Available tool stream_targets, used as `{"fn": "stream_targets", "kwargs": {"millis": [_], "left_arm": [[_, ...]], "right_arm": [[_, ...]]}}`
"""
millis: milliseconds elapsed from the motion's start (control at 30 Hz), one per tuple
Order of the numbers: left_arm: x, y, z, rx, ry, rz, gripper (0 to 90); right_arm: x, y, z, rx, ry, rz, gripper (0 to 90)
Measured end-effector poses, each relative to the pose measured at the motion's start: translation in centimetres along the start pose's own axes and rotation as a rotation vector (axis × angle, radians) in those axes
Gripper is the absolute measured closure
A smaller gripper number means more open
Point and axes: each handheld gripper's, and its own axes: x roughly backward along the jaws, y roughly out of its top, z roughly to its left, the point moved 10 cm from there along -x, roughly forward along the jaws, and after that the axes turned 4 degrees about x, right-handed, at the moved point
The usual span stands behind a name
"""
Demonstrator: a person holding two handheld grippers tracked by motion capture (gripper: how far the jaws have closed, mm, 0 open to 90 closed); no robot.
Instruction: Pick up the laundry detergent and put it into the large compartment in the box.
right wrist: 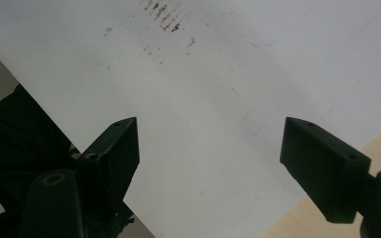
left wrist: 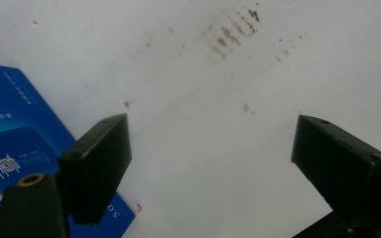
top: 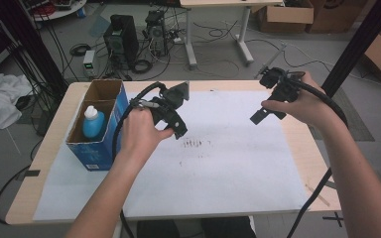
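Left gripper (left wrist: 211, 148) jaws spread wide, nothing between them; held above the white sheet (top: 218, 163) just right of the blue box (top: 99, 134). In the left gripper view a corner of the box sits beside the left-hand jaw, not touching as far as can be told. Right gripper (right wrist: 208, 158) also wide open and empty, held up over the sheet's right part, well apart from the box. In the high view the left gripper (top: 176, 116) is in the person's left hand (top: 139, 131), the right gripper (top: 265, 111) in the right hand (top: 302, 104). Box stands open-topped on the table's (top: 25, 203) left side, two compartments; blue bottle (top: 93, 122) with white cap upright in the near one. Brown smudges (top: 194, 144) mark the sheet's middle, between the grippers.
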Motion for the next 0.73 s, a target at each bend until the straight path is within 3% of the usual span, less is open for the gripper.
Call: {"fn": "stream_targets", "kwargs": {"millis": [733], "left_arm": [[0.14, -0.39, -0.25, -0.005, 0.008, 0.004, 16.2]], "right_arm": [[-0.05, -0.16, 0.43, 0.013, 0.005, -0.009, 23.1]]}}
